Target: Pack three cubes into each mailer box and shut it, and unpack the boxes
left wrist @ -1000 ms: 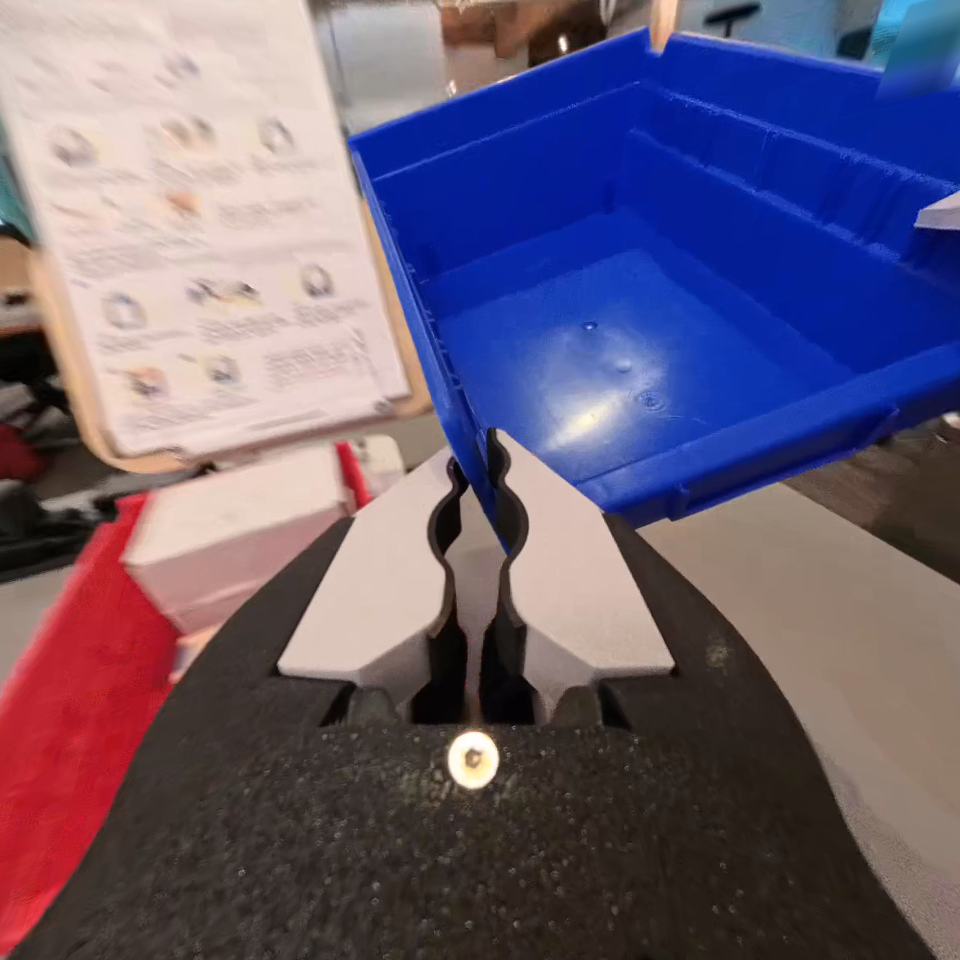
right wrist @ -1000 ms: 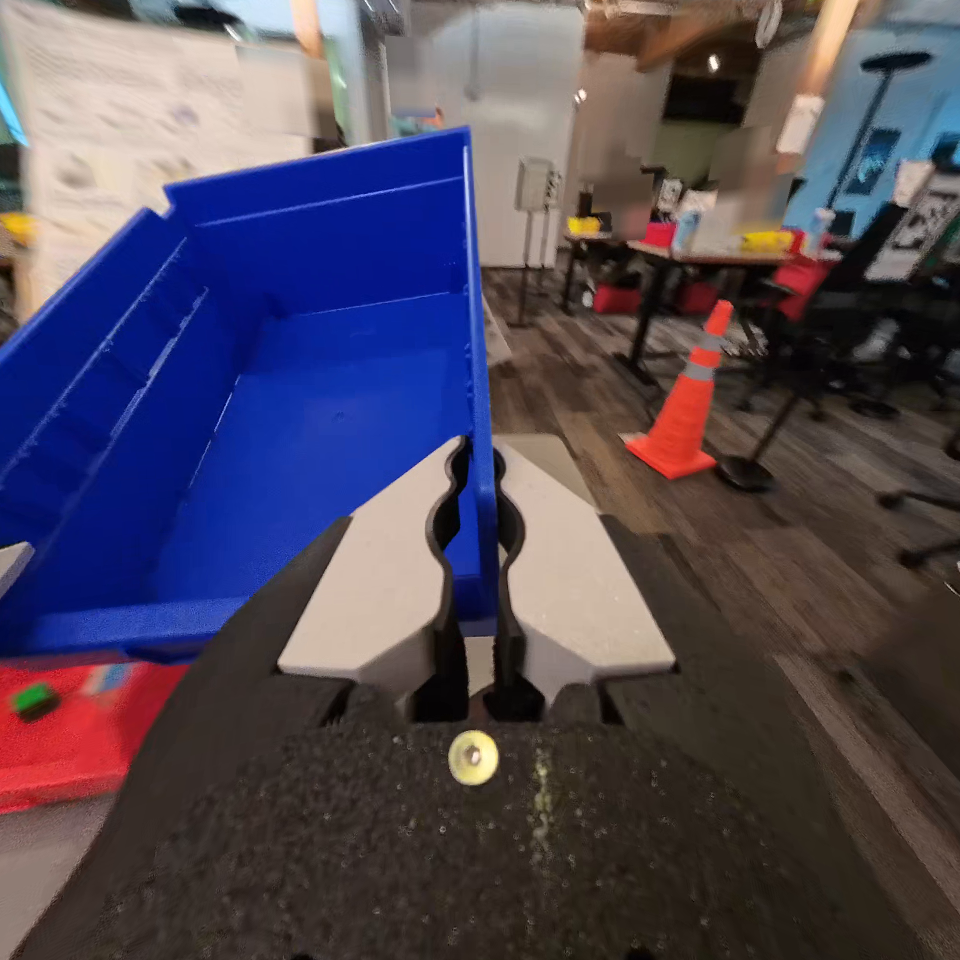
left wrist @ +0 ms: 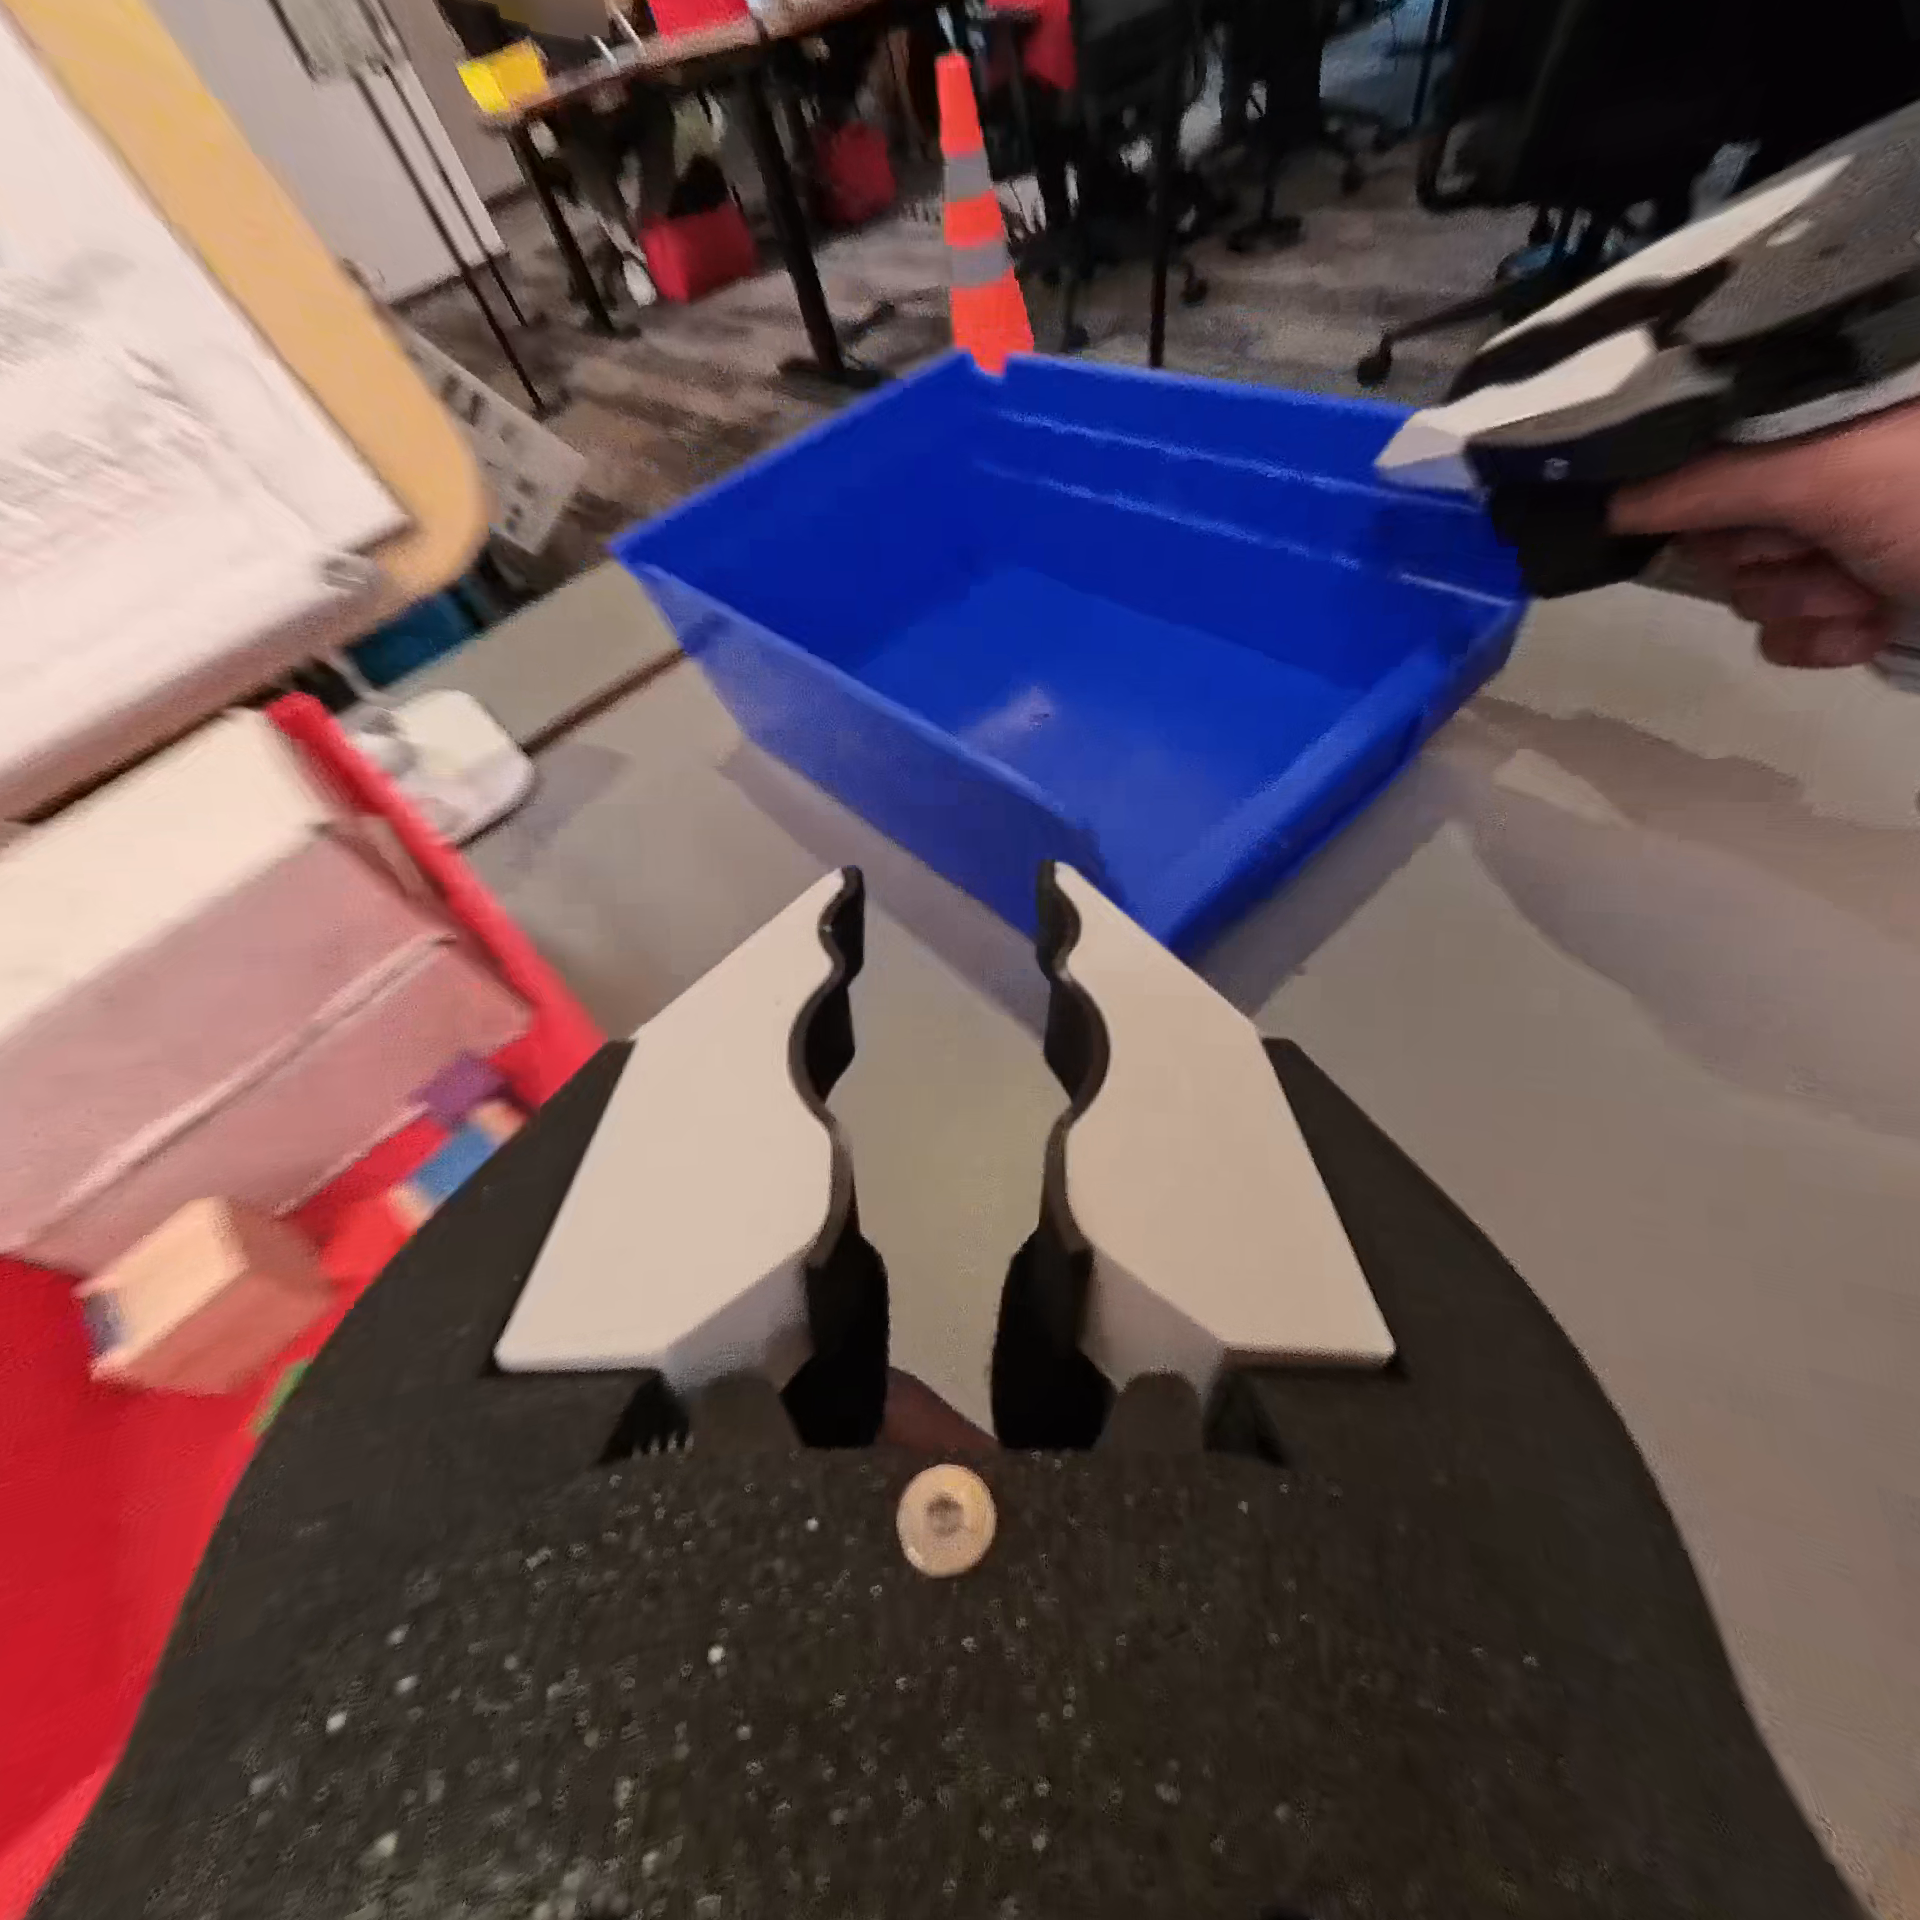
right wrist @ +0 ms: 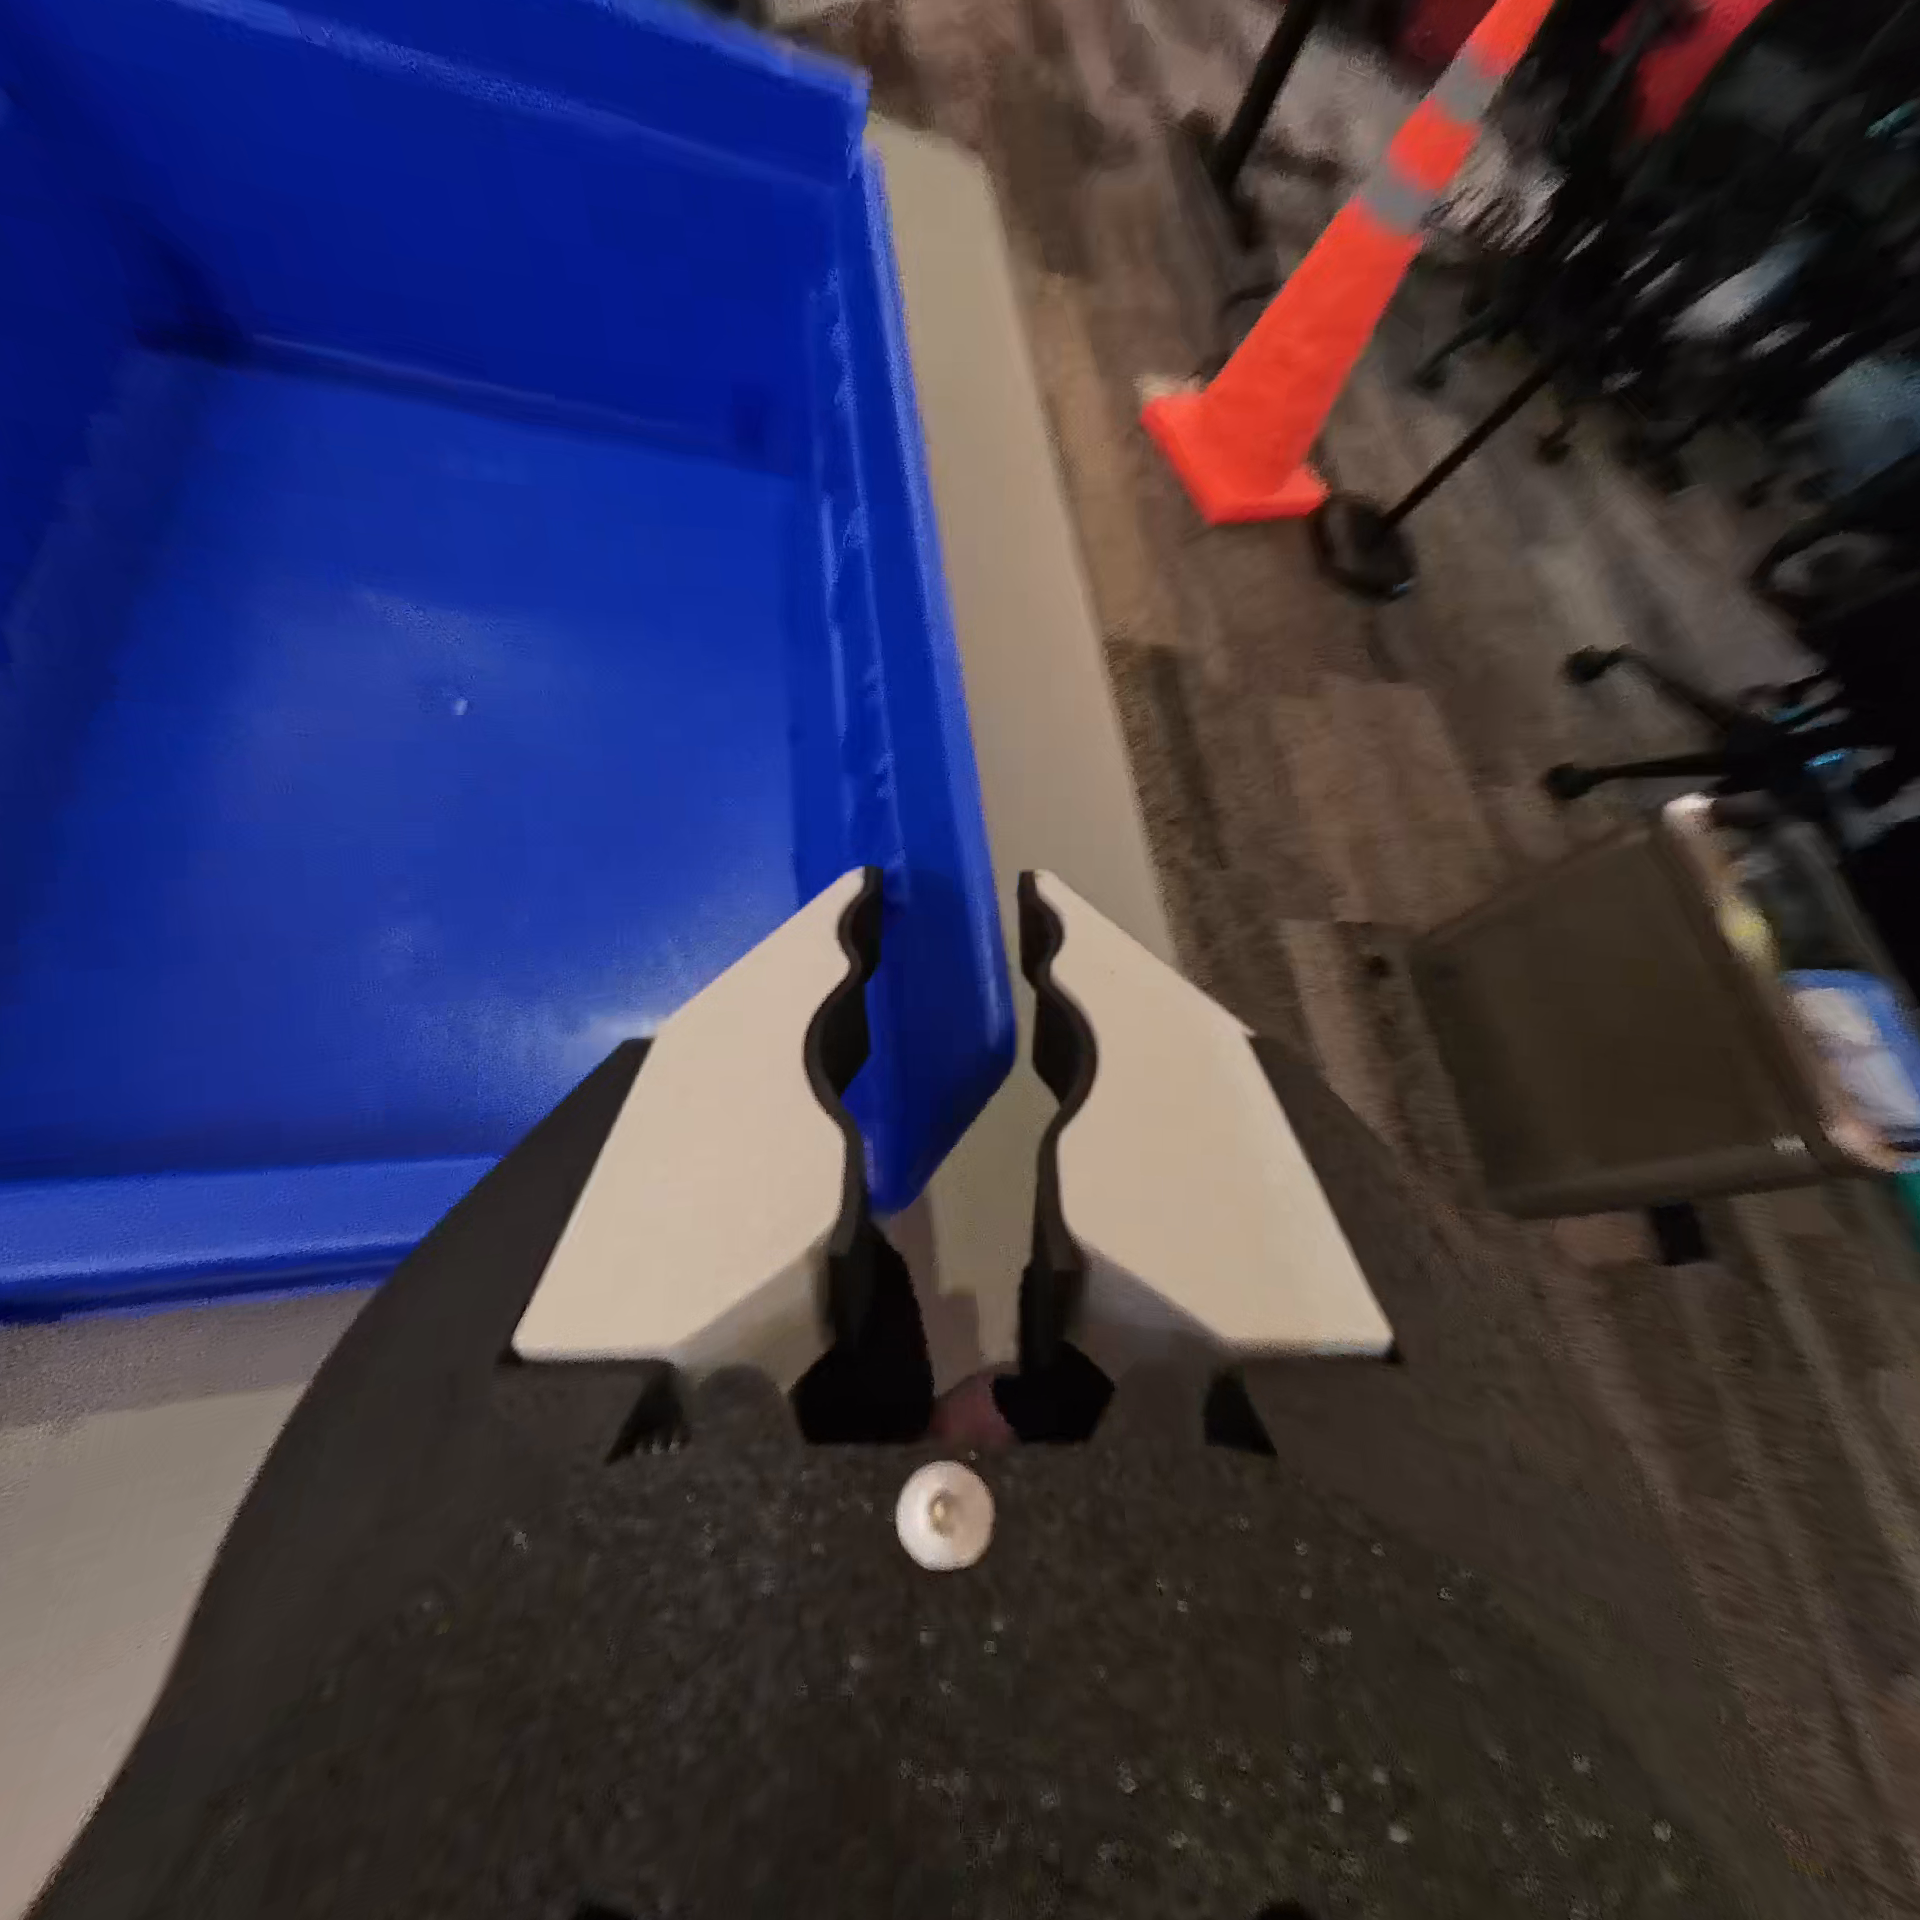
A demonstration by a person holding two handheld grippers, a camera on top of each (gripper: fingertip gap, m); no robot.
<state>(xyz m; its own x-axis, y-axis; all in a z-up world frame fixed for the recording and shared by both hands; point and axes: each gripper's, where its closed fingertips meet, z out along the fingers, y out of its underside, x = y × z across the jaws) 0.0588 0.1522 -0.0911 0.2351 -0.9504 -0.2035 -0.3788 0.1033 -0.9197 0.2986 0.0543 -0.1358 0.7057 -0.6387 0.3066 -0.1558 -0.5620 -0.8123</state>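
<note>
An empty blue bin (left wrist: 883,748) sits on the grey table (left wrist: 1558,1143). My left gripper (left wrist: 951,894) is open and empty, just short of the bin's near corner and apart from it. My right gripper (right wrist: 951,894) is open and straddles the bin's (right wrist: 416,675) right wall near the front corner. It also shows in the left wrist view (left wrist: 1423,447), held by a hand. White mailer boxes (left wrist: 208,987) stand on a red mat (left wrist: 62,1558) at the left. A wooden cube (left wrist: 197,1299) and some coloured cubes (left wrist: 457,1143) lie beside them.
A wooden board with a paper sheet (left wrist: 156,416) stands at the back left. An orange cone (left wrist: 977,239) stands on the floor beyond the table, and it also shows in the right wrist view (right wrist: 1330,312). The table edge runs just right of the bin (right wrist: 1039,520). My hands' fingertips stand some 25 cm from each other. To the wooden cube (left wrist: 197,1299): left tips about 25 cm, right tips about 45 cm.
Both grippers were shut on the bin's walls and held it tilted in the air. Now the bin rests flat on the table, both grippers have opened, and the left one has drawn back.
</note>
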